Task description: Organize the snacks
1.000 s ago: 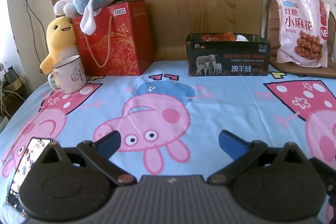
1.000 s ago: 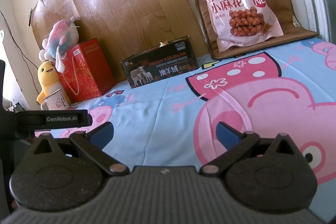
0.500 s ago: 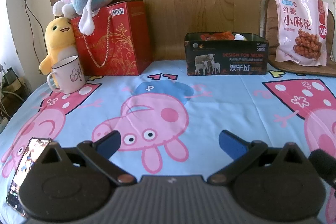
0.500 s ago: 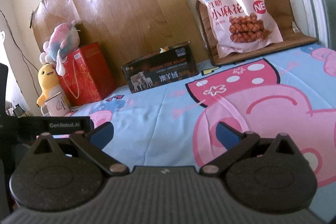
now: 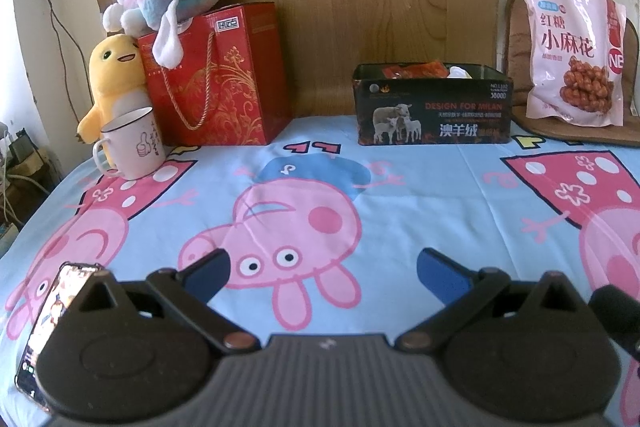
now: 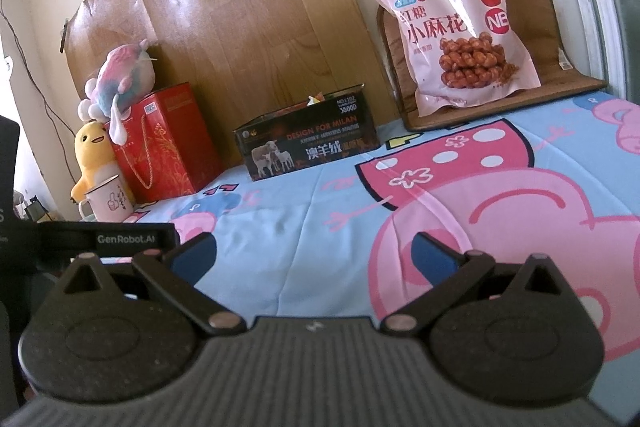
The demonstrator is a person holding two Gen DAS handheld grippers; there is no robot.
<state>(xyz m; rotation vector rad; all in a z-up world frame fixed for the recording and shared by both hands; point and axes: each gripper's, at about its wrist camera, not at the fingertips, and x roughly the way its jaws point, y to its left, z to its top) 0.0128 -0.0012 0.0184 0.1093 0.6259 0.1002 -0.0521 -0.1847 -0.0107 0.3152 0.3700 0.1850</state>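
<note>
Blue-padded left gripper (image 5: 322,273) and right gripper (image 6: 314,257) hover spread and empty over the cartoon-pig bedsheet (image 5: 420,187), while beyond, the dark sheep-printed box (image 5: 434,109) holds some packets and the large pink snack bag (image 6: 460,31) leans outside it, seemingly unsorted

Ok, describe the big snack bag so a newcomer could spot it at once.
Start at the wooden board against the back wall and look right to the brown cushion. Propped upright on it is the pink plastic snack bag, the only pouch picturing fried dough twists, right of the black sheep-printed box.
</note>
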